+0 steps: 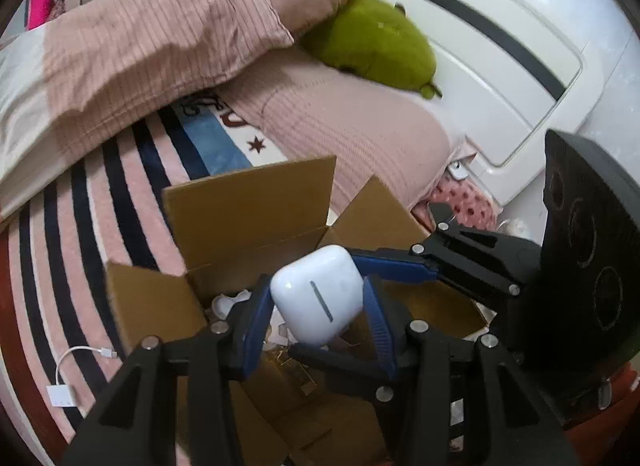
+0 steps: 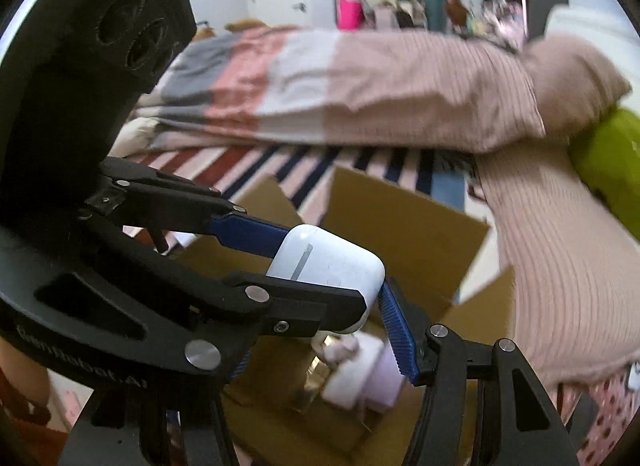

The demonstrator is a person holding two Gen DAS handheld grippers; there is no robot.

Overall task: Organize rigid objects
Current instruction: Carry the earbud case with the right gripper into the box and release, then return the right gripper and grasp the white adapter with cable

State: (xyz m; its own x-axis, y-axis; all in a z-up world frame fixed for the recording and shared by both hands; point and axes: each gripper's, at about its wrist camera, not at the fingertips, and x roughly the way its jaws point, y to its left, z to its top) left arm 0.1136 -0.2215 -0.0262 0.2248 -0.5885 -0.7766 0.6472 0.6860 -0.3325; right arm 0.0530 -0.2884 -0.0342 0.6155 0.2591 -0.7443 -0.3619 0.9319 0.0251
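Note:
A white earbud case (image 1: pixel 316 298) hangs just above an open cardboard box (image 1: pixel 248 201). My left gripper (image 1: pixel 318 306) is shut on it, one blue finger on each flat side. From the right, my right gripper (image 2: pixel 324 302) grips the same case (image 2: pixel 328 266) end to end. One of its blue fingers (image 2: pixel 394 330) presses on the case's rounded end. Its other finger is mostly hidden behind the left gripper (image 2: pixel 320 266). Inside the box (image 2: pixel 400 217) lie a pink-and-white item (image 2: pixel 356 374) and something golden (image 2: pixel 316 374), both blurred.
The box stands on a striped blanket on a bed. A white adapter cable (image 1: pixel 68 378) lies left of the box. Behind it are a pink pillow (image 1: pixel 352 125), a folded quilt (image 1: pixel 140 45), a green plush toy (image 1: pixel 376 41) and the white headboard (image 1: pixel 500 65).

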